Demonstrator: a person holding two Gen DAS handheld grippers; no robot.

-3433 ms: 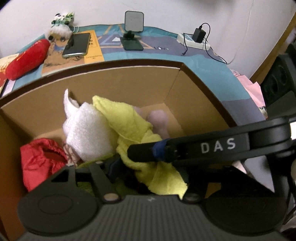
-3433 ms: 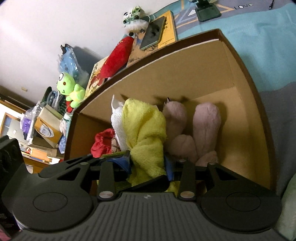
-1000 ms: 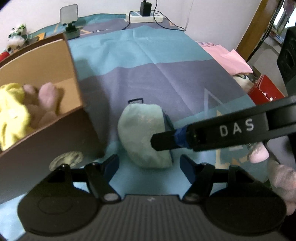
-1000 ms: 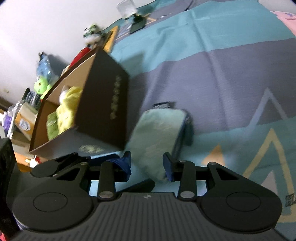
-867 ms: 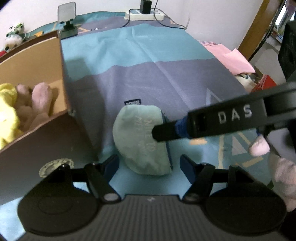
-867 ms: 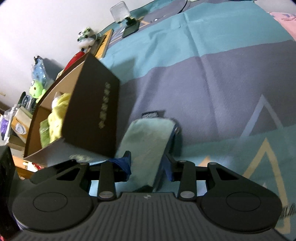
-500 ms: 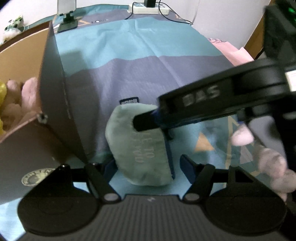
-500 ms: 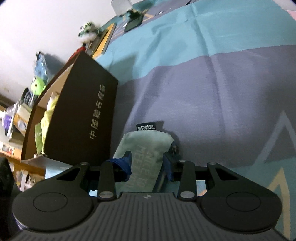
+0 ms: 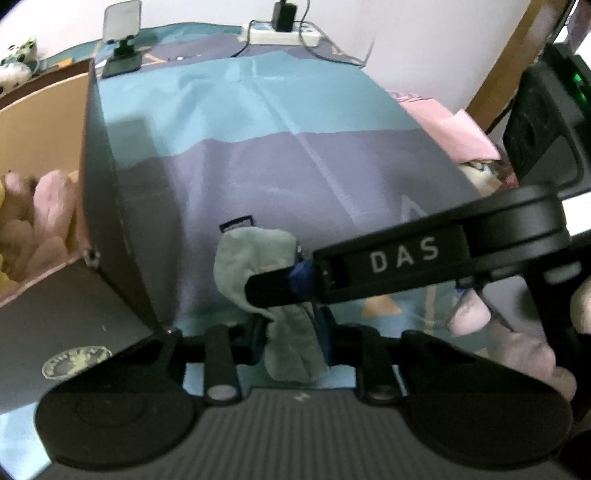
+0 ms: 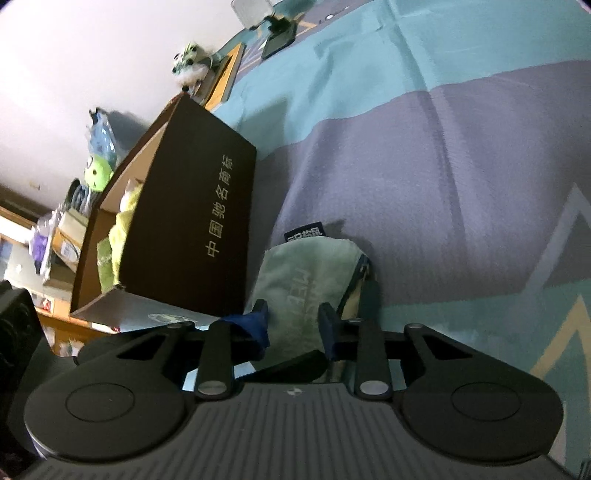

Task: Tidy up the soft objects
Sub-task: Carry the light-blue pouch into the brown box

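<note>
Both grippers, left and right, jaws just closing, are pinching the plush green pouch beside the box.

A phone stand and a power strip (charger plugged in) are being seen at the far edge of a blue-and-purple cloth.

Two wrist fisheyes, both angled down, close over the same green pouch beside the box
</note>
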